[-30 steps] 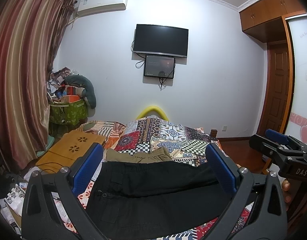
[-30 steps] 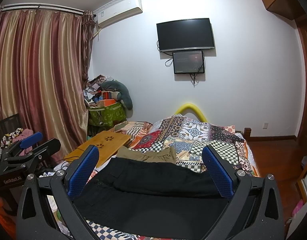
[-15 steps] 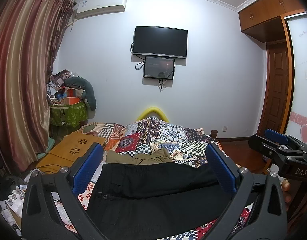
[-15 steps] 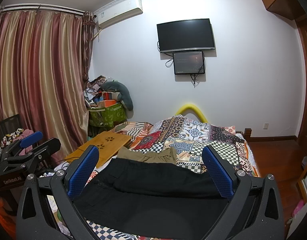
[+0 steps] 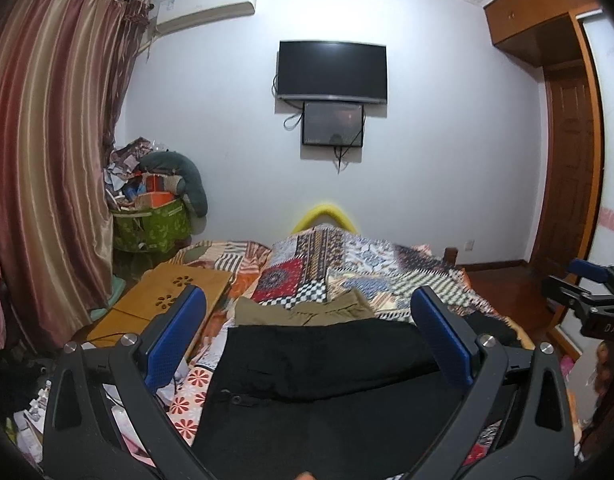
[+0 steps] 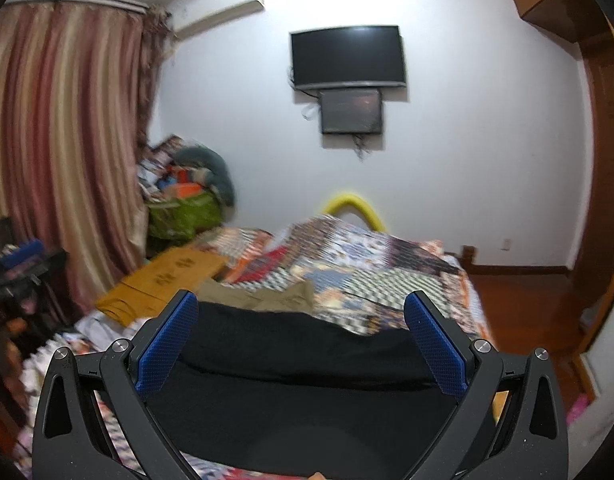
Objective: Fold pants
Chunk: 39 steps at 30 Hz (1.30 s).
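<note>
Pants [image 5: 327, 364], black, lie flat across your patchwork bedspread [image 5: 387, 264], olive trousers [image 5: 307, 310] just beyond. Your left gripper [image 5: 307, 336] and right gripper [image 6: 303, 332] both hang above them, jaws spread wide, gripping nothing. Right view blurred.

The right wrist view is smeared by motion blur, leaving the quilt's pattern [image 6: 379, 256] and the clutter pile [image 6: 183, 196] by the curtain unreadable. The near part of the black pants [image 5: 327, 392] runs out past the bottom edge in the left wrist view, and the gripper fingers [image 5: 175, 336] cover their sides. Olive pants [image 5: 307, 312] lie partly hidden behind them. The right gripper [image 5: 587, 300] is cut off at the frame's right edge.
</note>
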Motion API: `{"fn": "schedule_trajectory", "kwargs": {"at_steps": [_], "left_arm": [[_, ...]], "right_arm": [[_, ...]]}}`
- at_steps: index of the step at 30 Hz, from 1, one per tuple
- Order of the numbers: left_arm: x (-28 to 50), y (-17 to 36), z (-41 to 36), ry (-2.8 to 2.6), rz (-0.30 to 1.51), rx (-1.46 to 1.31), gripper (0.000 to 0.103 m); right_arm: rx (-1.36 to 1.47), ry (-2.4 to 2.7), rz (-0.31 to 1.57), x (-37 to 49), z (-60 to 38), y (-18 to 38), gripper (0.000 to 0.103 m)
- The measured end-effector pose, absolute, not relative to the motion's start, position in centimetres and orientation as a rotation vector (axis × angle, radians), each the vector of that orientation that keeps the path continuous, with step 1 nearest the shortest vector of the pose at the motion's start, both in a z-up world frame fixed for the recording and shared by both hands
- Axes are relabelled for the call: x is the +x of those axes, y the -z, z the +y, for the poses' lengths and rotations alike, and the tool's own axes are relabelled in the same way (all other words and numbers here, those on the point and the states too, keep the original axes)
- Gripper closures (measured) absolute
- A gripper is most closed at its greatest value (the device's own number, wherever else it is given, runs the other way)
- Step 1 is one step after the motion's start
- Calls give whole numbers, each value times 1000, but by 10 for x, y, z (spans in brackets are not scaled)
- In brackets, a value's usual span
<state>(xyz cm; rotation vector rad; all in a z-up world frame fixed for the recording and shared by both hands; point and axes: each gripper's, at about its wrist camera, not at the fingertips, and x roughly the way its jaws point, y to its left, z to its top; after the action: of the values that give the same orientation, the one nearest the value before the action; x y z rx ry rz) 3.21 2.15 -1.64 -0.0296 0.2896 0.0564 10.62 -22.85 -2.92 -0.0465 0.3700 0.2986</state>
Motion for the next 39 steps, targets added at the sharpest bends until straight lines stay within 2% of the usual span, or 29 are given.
{"fn": "schedule_trajectory", "kwargs": {"at_steps": [13, 15, 17, 24, 26, 32, 36, 39], "left_arm": [[129, 79, 79, -99, 491, -37, 0], [149, 90, 88, -109, 531, -45, 6], [169, 101, 96, -115, 568, -46, 8], [234, 141, 119, -141, 673, -52, 17], [250, 153, 125, -144, 700, -54, 17], [293, 188, 140, -145, 786, -59, 19], [321, 213, 157, -158, 850, -77, 26], [340, 232, 171, -154, 897, -132, 27]], "right_arm": [[-26, -35, 558, 155, -323, 78, 1], [6, -2, 588, 163, -340, 83, 1], [18, 34, 609, 171, -353, 88, 6], [18, 122, 639, 207, -385, 106, 12], [16, 136, 632, 220, -392, 111, 18], [17, 147, 694, 271, -406, 136, 19], [2, 131, 718, 296, -408, 151, 19], [-30, 101, 745, 316, -404, 161, 19]]}}
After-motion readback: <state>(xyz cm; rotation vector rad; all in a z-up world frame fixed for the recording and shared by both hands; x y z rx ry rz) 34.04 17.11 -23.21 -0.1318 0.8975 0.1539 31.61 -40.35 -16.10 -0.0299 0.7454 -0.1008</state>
